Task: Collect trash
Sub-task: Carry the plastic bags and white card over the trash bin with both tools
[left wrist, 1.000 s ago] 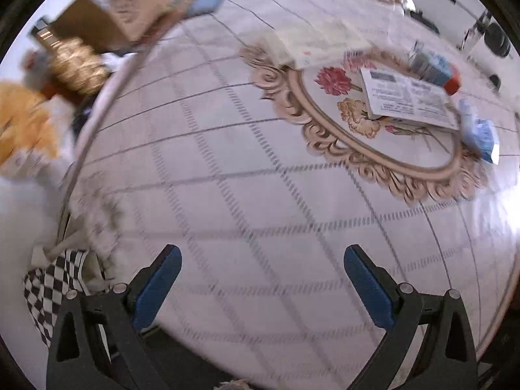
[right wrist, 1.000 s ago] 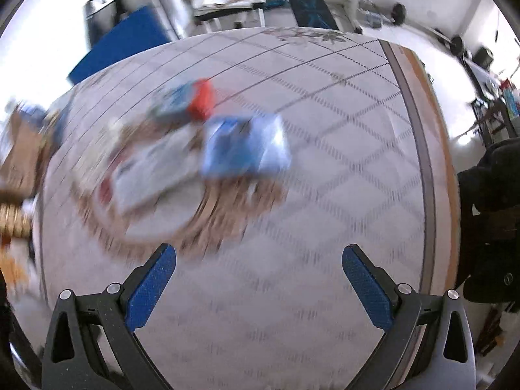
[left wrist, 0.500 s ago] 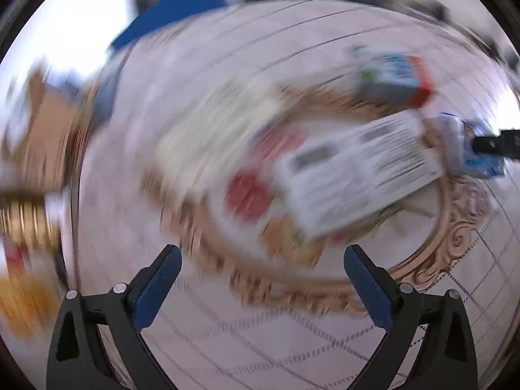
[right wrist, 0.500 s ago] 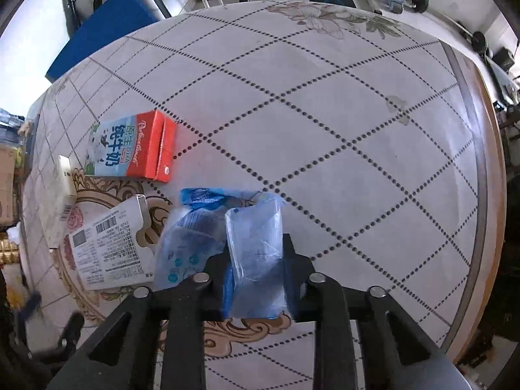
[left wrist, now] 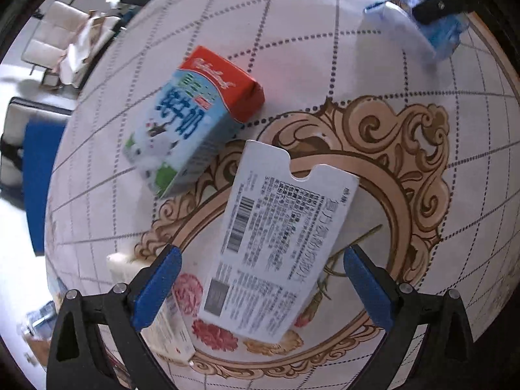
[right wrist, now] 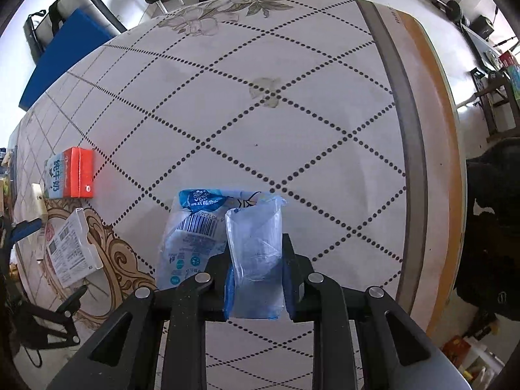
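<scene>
My right gripper (right wrist: 256,269) is shut on a crumpled blue plastic wrapper (right wrist: 208,230), held just over the table; the same wrapper (left wrist: 419,29) shows at the top right of the left wrist view. My left gripper (left wrist: 263,279) stands open above a flat white printed package (left wrist: 279,247), which lies between its fingers without touching them. A blue and red milk carton (left wrist: 191,120) lies on its side just beyond the package, and the carton (right wrist: 70,177) also appears at the left of the right wrist view. A small cream box (left wrist: 162,318) lies by the left finger.
The round table (right wrist: 292,113) has a diamond-dotted cloth with an ornate floral medallion (left wrist: 406,169). Its brown rim (right wrist: 432,149) curves along the right. Beyond the far edge stand a blue mat (right wrist: 68,52) and chairs (left wrist: 61,32).
My right gripper closed on the blue wrapper and lifted it a little. My left gripper rolled and swept across the table until it hung over the white package.
</scene>
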`<state>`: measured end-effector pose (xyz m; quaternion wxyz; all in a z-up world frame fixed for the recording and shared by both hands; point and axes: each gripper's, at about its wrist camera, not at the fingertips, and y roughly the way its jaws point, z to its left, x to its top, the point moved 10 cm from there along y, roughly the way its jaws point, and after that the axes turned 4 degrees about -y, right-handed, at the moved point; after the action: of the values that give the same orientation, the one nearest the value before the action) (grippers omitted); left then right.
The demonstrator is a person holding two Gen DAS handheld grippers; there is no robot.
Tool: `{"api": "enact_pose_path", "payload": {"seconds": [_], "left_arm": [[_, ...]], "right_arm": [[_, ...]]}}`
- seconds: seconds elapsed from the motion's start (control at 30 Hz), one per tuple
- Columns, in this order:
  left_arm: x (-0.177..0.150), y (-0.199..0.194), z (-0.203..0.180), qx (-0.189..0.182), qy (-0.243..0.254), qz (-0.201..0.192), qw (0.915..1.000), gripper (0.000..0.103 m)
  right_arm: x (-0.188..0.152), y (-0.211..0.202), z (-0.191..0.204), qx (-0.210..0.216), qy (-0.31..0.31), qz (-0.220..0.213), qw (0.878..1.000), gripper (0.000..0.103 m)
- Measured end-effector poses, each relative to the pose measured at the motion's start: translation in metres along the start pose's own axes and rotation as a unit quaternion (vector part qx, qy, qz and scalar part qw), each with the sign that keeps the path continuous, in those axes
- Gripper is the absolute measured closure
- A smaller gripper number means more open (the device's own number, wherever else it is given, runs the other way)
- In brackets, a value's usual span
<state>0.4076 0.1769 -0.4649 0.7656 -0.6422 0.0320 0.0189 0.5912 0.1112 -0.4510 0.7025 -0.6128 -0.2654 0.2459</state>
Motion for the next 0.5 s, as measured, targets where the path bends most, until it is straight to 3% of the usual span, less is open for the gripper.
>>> {"api": "enact_pose_path", "payload": {"seconds": [0.1,0.17,0.23,0.5], "left_arm": [[-0.003,0.011,0.0,-0.017,0.007,0.015,0.9997,0.001],[-0.001,0.011,-0.002,-0.044,0.001,0.012,0.999,0.009],[-0.002,0.011,0.002,-0.08,-0.005,0.014,0.9967,0.024],[-0.019,0.003,0.011,-0.072,-0.032,-0.017,0.9967,0.025]], "right_arm": [[-0.003,-0.001,-0.001,0.003,-0.002,-0.003,1.0,0.078],[-0.004,-0.001,-0.002,0.008,-0.002,-0.002,1.0,0.078],[-0.006,0.0,-0.005,0.01,-0.005,-0.001,1.0,0.078],[-0.019,-0.004,0.008,0.008,-0.022,-0.006,1.0,0.078]]}}
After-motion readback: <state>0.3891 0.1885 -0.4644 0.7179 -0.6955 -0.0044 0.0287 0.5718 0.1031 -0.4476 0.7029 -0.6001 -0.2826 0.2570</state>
